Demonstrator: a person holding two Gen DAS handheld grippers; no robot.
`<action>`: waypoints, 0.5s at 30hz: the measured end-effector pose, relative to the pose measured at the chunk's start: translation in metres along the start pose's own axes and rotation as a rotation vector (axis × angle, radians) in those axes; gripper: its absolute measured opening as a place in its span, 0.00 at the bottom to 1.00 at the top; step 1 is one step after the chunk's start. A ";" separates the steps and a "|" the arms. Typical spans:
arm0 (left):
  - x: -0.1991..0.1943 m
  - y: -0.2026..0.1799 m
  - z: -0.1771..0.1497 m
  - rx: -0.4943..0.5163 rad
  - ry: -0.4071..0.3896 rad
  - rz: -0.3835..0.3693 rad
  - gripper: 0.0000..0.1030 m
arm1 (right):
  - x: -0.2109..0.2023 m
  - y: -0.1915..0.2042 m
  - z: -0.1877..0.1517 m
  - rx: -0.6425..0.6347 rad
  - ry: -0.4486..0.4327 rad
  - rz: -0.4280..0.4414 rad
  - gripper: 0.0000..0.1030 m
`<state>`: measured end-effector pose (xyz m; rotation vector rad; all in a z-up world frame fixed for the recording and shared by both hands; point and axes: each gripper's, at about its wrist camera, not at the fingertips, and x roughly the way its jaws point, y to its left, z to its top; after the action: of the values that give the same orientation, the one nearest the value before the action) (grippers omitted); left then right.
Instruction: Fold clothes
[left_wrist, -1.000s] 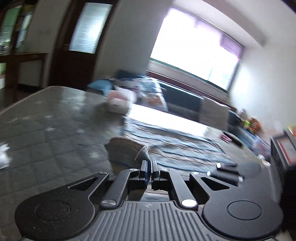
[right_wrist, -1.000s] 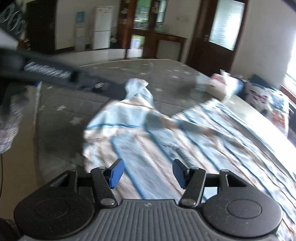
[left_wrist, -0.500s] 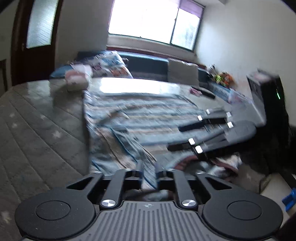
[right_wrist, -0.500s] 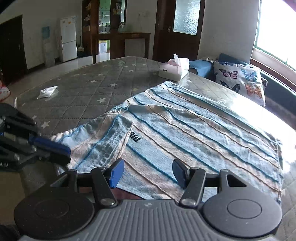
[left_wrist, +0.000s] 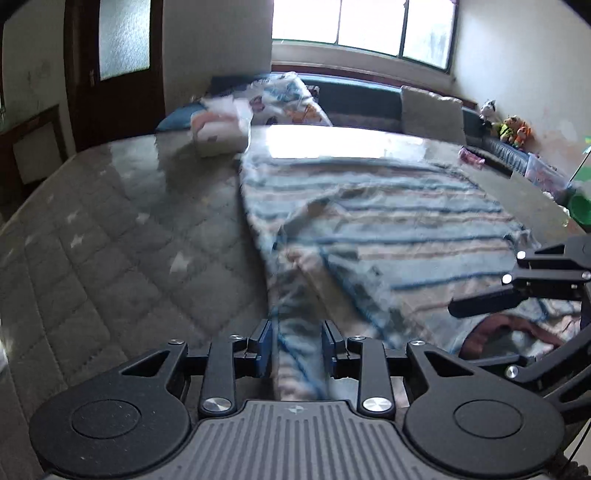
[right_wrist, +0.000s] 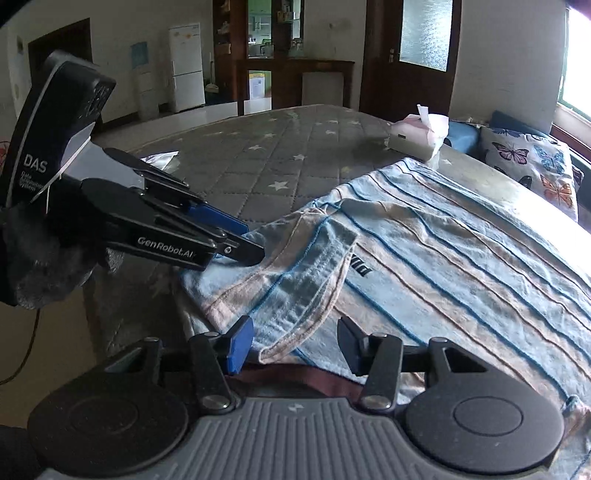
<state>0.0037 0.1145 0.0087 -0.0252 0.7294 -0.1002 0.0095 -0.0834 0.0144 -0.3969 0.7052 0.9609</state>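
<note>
On bed (right_wrist: 280, 155): striped shirt (right_wrist: 443, 251) spread flat, sleeve folded over. Left tool (left_wrist: 296, 345) opening, jaws apart around shirt edge, not pressing. Right tool (right_wrist: 295, 341) closing, still released, over shirt hem.

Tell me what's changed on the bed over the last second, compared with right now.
The left claw was shut on a fold of the striped shirt and is now opening, with cloth between its fingers. The shirt went from bunched to spread flat, one sleeve folded across. The right claw is closing at the near hem. The tissue pack and butterfly pillow stayed put.
</note>
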 end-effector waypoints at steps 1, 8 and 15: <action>0.000 -0.002 0.005 0.004 -0.014 -0.006 0.31 | -0.003 -0.002 -0.001 0.011 -0.005 -0.004 0.49; 0.031 -0.007 0.030 0.005 -0.010 -0.052 0.28 | -0.030 -0.028 -0.013 0.087 -0.030 -0.096 0.49; 0.038 -0.012 0.025 0.040 -0.007 -0.047 0.28 | -0.069 -0.077 -0.048 0.246 -0.033 -0.253 0.51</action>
<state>0.0479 0.0987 0.0027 -0.0046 0.7199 -0.1599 0.0314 -0.1948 0.0291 -0.2451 0.7150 0.6320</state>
